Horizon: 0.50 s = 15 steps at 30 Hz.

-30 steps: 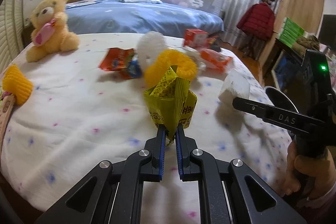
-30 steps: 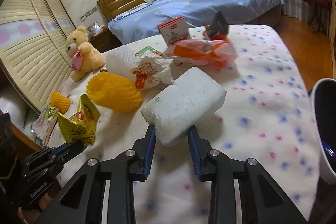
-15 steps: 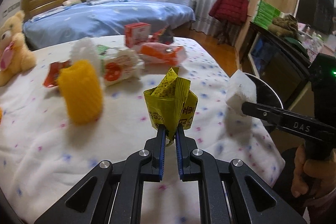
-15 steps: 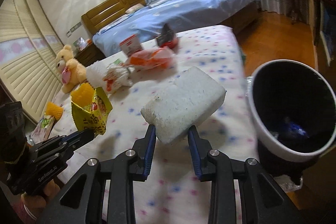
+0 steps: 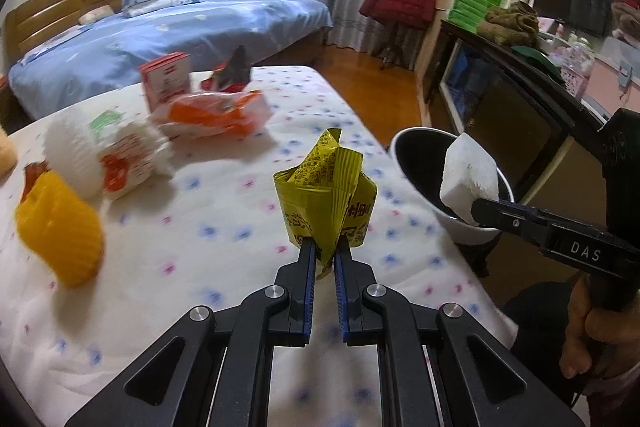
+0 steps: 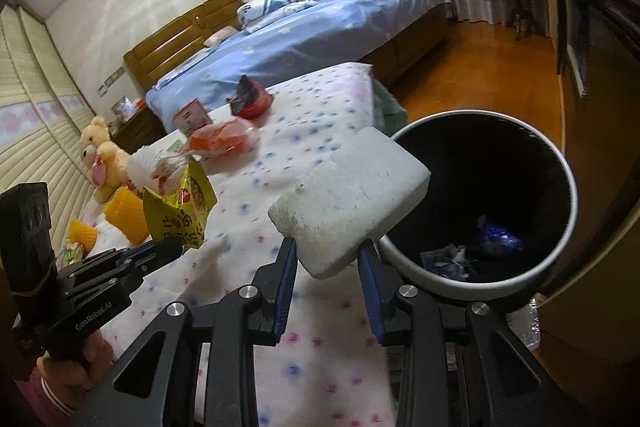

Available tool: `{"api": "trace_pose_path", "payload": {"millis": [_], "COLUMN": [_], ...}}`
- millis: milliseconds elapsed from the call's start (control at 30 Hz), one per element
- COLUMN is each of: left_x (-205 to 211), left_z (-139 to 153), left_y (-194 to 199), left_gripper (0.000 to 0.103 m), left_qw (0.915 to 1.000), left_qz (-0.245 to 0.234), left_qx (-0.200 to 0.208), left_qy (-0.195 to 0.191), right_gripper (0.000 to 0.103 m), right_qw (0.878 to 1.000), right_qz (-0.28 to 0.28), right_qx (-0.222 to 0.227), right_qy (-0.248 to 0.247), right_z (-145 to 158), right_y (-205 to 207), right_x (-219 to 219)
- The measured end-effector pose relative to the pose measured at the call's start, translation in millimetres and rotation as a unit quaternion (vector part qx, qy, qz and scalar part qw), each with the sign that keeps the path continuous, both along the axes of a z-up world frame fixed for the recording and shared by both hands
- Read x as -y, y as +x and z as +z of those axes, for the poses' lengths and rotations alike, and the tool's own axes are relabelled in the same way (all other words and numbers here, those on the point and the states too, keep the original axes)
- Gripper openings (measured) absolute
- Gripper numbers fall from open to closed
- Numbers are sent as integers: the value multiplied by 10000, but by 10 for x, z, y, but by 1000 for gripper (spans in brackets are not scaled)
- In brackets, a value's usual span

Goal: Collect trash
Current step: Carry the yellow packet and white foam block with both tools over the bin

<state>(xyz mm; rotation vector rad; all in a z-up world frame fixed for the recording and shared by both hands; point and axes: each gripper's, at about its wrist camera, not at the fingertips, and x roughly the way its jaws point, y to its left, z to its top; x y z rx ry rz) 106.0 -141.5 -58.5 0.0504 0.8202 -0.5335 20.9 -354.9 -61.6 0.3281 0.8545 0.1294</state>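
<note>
My left gripper is shut on a crumpled yellow snack wrapper and holds it above the white dotted bed cover. The wrapper and left gripper also show in the right wrist view. My right gripper is shut on a white foam block, held at the near rim of the black trash bin beside the bed. In the left wrist view the foam block hangs over the bin's opening. The bin holds some dark scraps.
On the bed lie an orange bag, a red-and-white box, a white net-wrapped pack, yellow foam sleeves and a teddy bear. A blue bed stands behind, a dark cabinet at right.
Both grippers have swung right toward the bed's edge with their loads. The bin has come closer, and the foam block now sits at its rim.
</note>
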Motion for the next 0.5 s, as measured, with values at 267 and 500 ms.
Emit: {"api": "trace_pose_path", "payload": {"millis": [267, 500], "left_x": [289, 579], "left_z": [-36, -38], "left_y": [92, 208], "left_gripper": [8, 8], "left_qw": [9997, 9990], "left_qz": [-226, -448], "left_qx": [7, -19], "left_qy": [30, 47], "right_gripper": [31, 31], "right_qw": [9998, 9990], "right_qz": [-220, -438], "right_qx": [-26, -96], "right_qy": [1, 23], "right_z": [-12, -57], "right_y": [-32, -7], "right_x": [257, 494]}}
